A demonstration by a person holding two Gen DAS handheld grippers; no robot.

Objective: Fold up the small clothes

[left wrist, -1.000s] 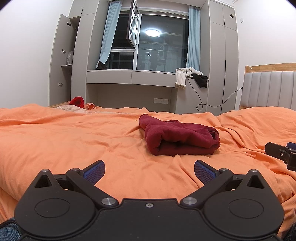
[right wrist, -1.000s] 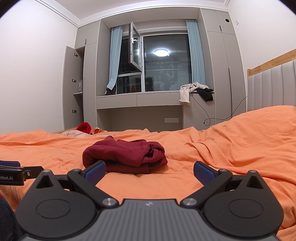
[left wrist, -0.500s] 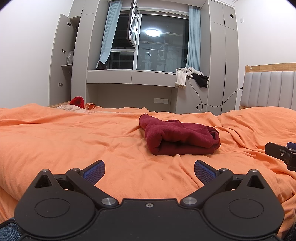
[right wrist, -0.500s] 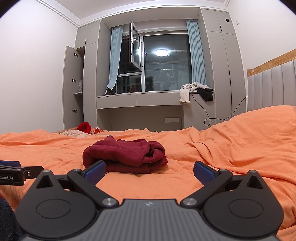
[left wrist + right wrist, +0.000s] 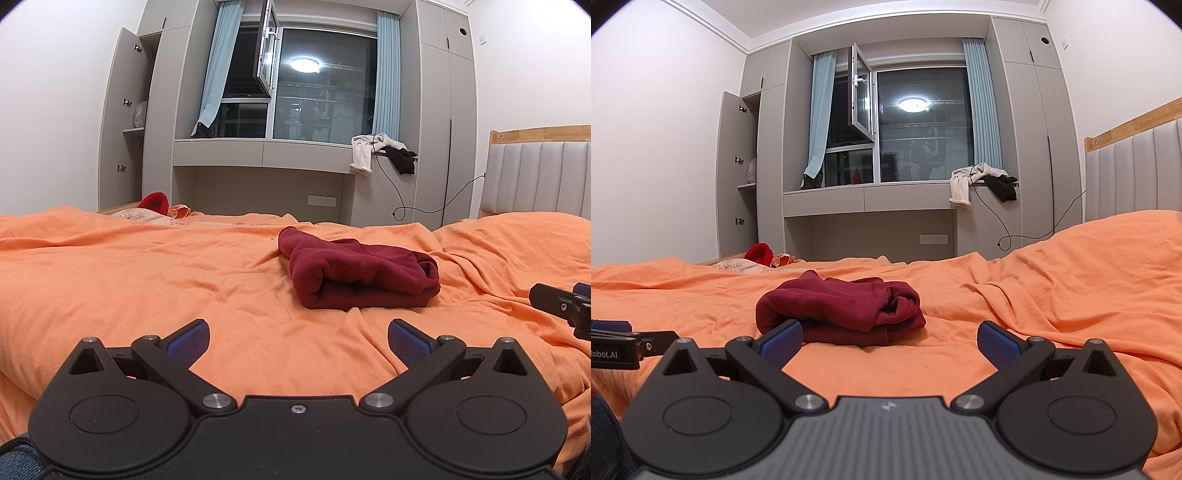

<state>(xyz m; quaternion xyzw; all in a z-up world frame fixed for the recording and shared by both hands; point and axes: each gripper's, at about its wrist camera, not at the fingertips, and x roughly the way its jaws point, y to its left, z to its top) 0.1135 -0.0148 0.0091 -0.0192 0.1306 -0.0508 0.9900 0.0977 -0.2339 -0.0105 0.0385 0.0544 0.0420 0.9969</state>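
A dark red garment (image 5: 358,273) lies folded into a thick bundle on the orange bedsheet (image 5: 147,273). In the left wrist view it sits ahead and a little right of my left gripper (image 5: 298,341), which is open with blue pads wide apart and nothing between them. In the right wrist view the same garment (image 5: 842,308) lies just beyond my right gripper (image 5: 889,341), behind its left pad; that gripper is open and empty too. Each gripper's tip shows at the edge of the other's view.
A padded headboard (image 5: 535,177) stands at the right. A red item (image 5: 154,201) and pale patterned cloth lie at the bed's far left edge. Beyond the bed are grey wardrobes, a window ledge with white and black clothes (image 5: 384,151), and a dangling cable.
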